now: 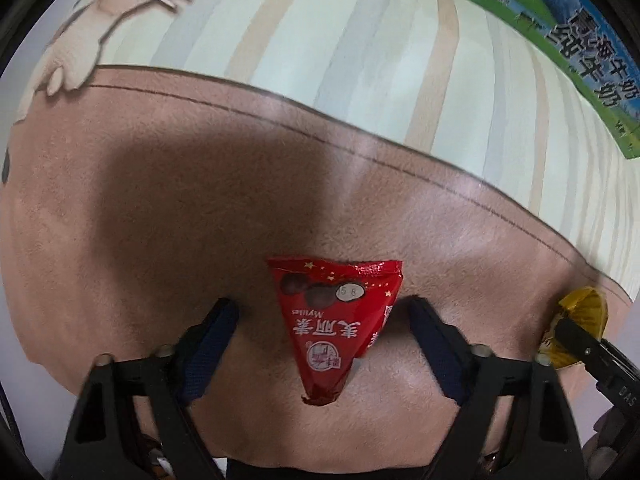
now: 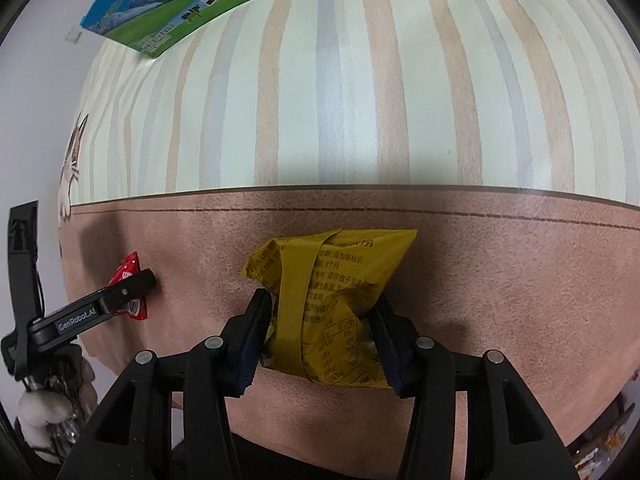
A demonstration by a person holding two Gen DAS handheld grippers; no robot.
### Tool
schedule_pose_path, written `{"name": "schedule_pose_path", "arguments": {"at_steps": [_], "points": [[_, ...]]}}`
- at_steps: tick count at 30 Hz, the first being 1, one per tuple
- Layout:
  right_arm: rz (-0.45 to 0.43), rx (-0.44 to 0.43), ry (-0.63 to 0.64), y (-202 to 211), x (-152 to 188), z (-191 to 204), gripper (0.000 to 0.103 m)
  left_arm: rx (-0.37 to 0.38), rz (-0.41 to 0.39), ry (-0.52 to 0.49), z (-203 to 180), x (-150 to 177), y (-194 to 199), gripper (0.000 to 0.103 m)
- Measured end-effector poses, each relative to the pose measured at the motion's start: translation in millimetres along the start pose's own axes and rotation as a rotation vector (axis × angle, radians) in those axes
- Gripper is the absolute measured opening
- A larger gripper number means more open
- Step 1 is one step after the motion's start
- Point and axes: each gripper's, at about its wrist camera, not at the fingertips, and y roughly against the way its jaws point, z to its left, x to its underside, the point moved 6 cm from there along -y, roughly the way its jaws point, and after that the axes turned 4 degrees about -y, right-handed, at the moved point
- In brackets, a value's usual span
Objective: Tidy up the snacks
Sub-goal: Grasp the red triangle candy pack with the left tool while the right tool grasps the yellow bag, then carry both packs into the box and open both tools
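Between the fingers of the left hand-held gripper point(image 1: 323, 312) lies the red triangular snack packet point(image 1: 334, 328), flat on the brown suede-look mat point(image 1: 160, 208), its narrow tip pointing back toward the camera. Jaws stand wide apart; a clear gap of mat shows on either side of the packet, so nothing is held. Judgement: this gripper is lined up astride the packet for a pinch across its width, not yet made.

Right hand-held gripper point(image 2: 322, 328): both pads press against the sides of the yellow snack bag point(image 2: 324, 308), partly closed on it. The bag bulges and creases between the pads, printed back face and seam strip up. Whether it is lifted off the mat or resting on it, cannot tell. Judgement: grasp across the lower half keeps the soft bag from folding away.

Relative positions: the yellow bag sits to the right of the left gripper, near; the red packet sits to the left of the right gripper, partly hidden behind the left gripper's finger.

Ahead of both grippers, beyond the mat's stitched edge, is the striped worktop cover point(image 2: 320, 92) with a cat print point(image 1: 100, 12) at far left. Further ahead lies a green-and-blue milk carton box point(image 2: 168, 4), well apart from both snacks. Its contents are not visible, and no tray or bin for the snacks shows in either view.
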Motion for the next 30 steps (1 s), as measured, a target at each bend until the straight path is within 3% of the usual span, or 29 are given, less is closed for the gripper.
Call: {"name": "schedule_pose_path", "arguments": {"at_steps": [1, 3, 4, 7, 13, 16, 22, 30], "points": [[-0.001, 0.0, -0.005, -1.7, 0.7, 2.5, 0.055, -0.001, -0.007, 0.0, 0.0, 0.2, 2.3, 0.063], [-0.014, -0.008, -0.015, -4.2, -1.3, 3.6, 0.056, 0.0, -0.015, -0.008, -3.8, 2.8, 7.1, 0.046], [-0.024, -0.011, -0.017, -4.3, -1.9, 2.9, 0.056, 0.002, -0.01, -0.015, -7.7, 4.2, 8.3, 0.044], [-0.044, -0.009, -0.009, 0.2, -0.7, 1.0, 0.053, 0.032, -0.008, -0.033, -25.0, 10.8, 14.2, 0.043], [-0.045, -0.017, -0.041, 16.3, 5.0, -10.5, 0.051, 0.076, -0.012, -0.17, -97.7, 8.3, 18.0, 0.043], [-0.059, -0.013, -0.054, 30.0, 8.6, -24.4, 0.051, 0.055, -0.015, -0.235, -121.7, 6.8, 16.0, 0.044], [-0.068, -0.031, -0.1, 35.2, 9.5, -42.1, 0.052, 0.026, 0.022, -0.301, -135.9, 9.1, -5.0, 0.047], [-0.049, -0.045, -0.11, 21.8, 14.6, -41.4, 0.064, 0.044, -0.01, -0.272, -148.0, 5.7, -12.5, 0.049]]}}
